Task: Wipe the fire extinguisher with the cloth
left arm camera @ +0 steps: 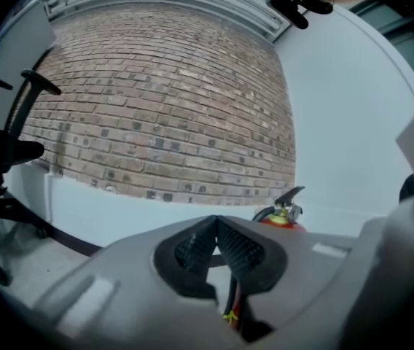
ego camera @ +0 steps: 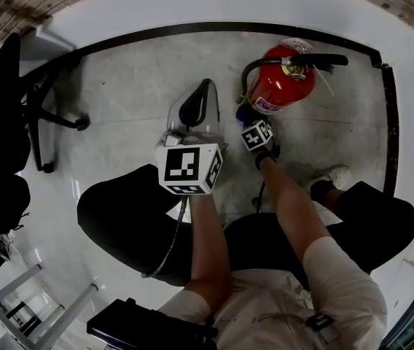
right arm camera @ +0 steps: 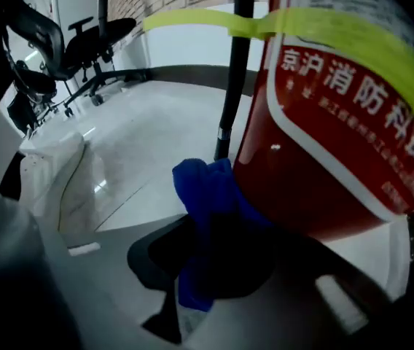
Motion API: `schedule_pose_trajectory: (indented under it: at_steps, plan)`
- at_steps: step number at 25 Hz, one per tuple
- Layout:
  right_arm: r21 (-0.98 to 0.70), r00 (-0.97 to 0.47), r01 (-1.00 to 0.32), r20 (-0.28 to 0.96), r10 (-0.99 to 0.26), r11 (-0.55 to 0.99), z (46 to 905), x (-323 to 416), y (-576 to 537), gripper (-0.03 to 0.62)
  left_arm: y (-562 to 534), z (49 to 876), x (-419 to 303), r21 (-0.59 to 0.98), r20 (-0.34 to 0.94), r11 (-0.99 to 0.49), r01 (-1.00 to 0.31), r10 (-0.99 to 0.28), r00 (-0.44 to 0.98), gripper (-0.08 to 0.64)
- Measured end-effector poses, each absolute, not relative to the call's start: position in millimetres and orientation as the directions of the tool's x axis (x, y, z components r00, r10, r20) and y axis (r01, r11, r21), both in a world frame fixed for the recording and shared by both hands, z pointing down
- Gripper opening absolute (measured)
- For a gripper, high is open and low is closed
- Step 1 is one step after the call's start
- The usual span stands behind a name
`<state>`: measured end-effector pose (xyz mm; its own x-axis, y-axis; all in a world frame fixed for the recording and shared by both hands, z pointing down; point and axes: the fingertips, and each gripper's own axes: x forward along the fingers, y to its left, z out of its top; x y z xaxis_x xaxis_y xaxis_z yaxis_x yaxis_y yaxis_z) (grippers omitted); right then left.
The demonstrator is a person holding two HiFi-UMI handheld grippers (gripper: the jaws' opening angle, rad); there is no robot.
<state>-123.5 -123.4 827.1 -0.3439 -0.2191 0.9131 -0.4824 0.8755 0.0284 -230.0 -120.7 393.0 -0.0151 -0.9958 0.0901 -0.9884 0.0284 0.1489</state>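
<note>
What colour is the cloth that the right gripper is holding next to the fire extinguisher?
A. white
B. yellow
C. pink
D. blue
D: in the right gripper view, the right gripper has its jaws shut on a blue cloth, at the side of the red fire extinguisher.

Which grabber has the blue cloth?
The right gripper: the cloth is pinched in its jaws, right by the red extinguisher. The left gripper is shut on nothing, away from it.
</note>
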Motion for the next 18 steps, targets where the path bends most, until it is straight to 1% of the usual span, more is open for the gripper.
schedule_pose_trajectory:
  at_steps: [2, 5, 7, 9, 12, 15, 17, 18]
  plan:
    - [-0.015, -0.368, -0.504, 0.908, -0.199, 0.864, 821.4, -127.2, -125.2, 0.069, -123.3, 385.5, -231.7, 0.144, 0.077, 0.021, -0.989, -0.997, -0.010, 0.002]
    - [-0.145, -0.509, -0.547, 0.839, -0.191, 0.825, 782.6, -136.8, -111.8, 0.069, -124.5, 373.0, -239.7, 0.145, 0.060, 0.026, -0.989, -0.998, -0.017, 0.002]
    - [-0.178, -0.599, -0.534, 0.769, -0.222, 0.826, 730.5, -137.2, -100.4, 0.069, -126.1, 362.4, -243.9, 0.142, 0.043, 0.029, -0.989, -0.999, -0.023, 0.002]
    - [-0.142, -0.665, -0.523, 0.685, -0.298, 0.841, 664.0, -129.8, -94.3, 0.069, -129.0, 353.5, -243.1, 0.134, 0.032, 0.024, -0.991, -0.999, -0.020, 0.002]
    - [-0.044, -0.726, -0.549, 0.520, -0.450, 0.835, 556.4, -115.2, -100.3, 0.069, -133.7, 343.1, -234.6, 0.120, 0.016, 0.004, -0.993, -1.000, -0.002, 0.002]
    - [0.100, -0.718, -0.622, 0.321, -0.617, 0.777, 460.7, -95.0, -131.9, 0.068, -136.8, 339.2, -221.8, 0.133, 0.000, -0.014, -0.991, -1.000, 0.014, 0.002]
    - [0.177, -0.704, -0.660, 0.194, -0.683, 0.730, 404.0, -86.0, -149.5, 0.067, -139.8, 342.0, -211.3, 0.146, 0.000, -0.029, -0.989, -1.000, 0.029, 0.002]
    - [0.219, -0.693, -0.670, 0.158, -0.703, 0.710, 385.4, -82.7, -155.4, 0.067, -141.0, 344.0, -205.9, 0.149, 0.004, -0.037, -0.988, -0.999, 0.038, 0.002]
